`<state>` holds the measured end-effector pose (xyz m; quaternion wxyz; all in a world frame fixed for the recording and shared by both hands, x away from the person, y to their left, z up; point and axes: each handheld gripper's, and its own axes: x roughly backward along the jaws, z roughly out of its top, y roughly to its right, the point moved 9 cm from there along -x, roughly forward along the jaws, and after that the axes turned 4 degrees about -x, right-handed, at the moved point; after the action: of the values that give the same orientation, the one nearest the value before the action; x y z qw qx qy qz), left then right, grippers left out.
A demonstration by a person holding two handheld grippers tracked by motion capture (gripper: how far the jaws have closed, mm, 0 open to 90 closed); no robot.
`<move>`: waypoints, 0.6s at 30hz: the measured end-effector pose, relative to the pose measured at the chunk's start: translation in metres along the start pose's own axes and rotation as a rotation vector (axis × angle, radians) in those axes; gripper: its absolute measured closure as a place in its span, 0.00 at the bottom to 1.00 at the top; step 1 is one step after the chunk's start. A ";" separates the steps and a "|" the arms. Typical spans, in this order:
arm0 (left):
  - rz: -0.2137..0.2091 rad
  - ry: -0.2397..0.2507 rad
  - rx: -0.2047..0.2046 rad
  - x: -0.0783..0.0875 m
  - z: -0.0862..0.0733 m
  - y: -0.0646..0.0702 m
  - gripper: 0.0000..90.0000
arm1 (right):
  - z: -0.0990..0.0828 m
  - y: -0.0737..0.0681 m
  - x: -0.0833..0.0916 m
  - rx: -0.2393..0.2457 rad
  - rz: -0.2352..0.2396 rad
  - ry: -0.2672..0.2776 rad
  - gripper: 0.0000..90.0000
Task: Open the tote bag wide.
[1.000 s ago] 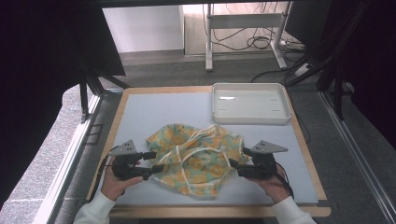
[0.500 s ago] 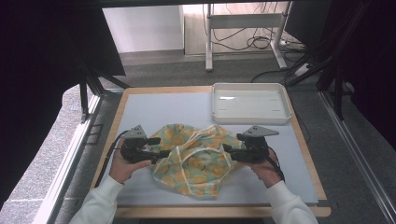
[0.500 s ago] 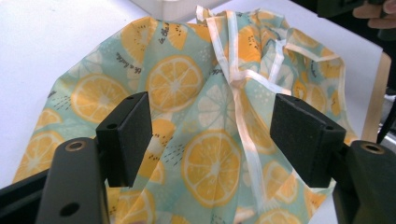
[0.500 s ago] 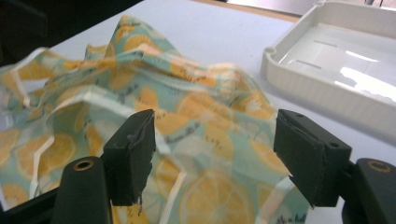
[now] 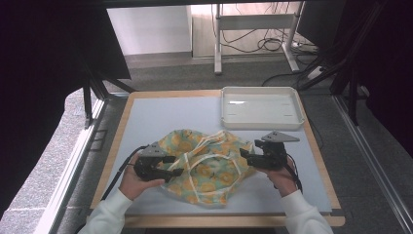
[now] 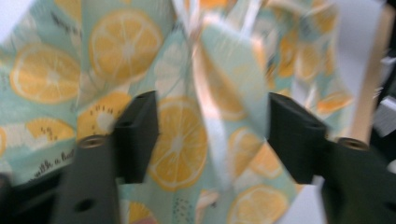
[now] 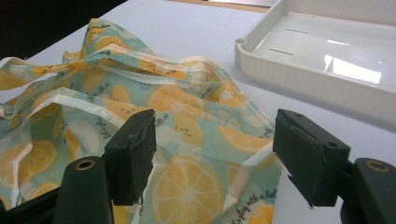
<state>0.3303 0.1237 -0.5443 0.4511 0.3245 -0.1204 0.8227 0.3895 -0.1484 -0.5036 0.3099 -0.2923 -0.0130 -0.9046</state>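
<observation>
**Cursive script runs across lemon-print cloth**

Small dark lettering on the lemon-print cloth (image 7: 187, 140) reads "play with a b…" at lower right of the right gripper view, and seemingly "with a b…" at lower left of the left gripper view.

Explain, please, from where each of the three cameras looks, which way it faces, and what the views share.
High view: above the person's side of the table, facing forward and down; forearms, both hands, left gripper and right gripper show.
Left gripper view: on the left gripper, looking along its two black jaws, spread with a fold of the lemon-print cloth bag between them.
Right gripper view: on the right gripper, jaws apart, facing the bag and the white tray.
Shared: all three show the bag.
</observation>
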 end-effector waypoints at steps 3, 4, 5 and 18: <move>-0.004 -0.018 0.001 -0.004 -0.003 -0.002 0.74 | 0.000 0.003 0.000 -0.005 -0.006 0.001 0.34; -0.012 -0.014 0.000 -0.004 -0.002 -0.002 0.79 | 0.000 0.003 0.000 -0.005 -0.007 0.001 0.34; -0.016 -0.009 0.001 -0.003 -0.002 -0.002 0.85 | 0.000 0.004 0.000 -0.005 -0.008 0.002 0.34; -0.003 0.036 0.036 0.002 0.002 -0.010 1.00 | -0.001 0.003 0.000 0.004 -0.004 -0.001 0.37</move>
<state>0.3382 0.1298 -0.5425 0.4484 0.3177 -0.0969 0.8298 0.3904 -0.1508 -0.5046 0.3088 -0.2923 -0.0156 -0.9050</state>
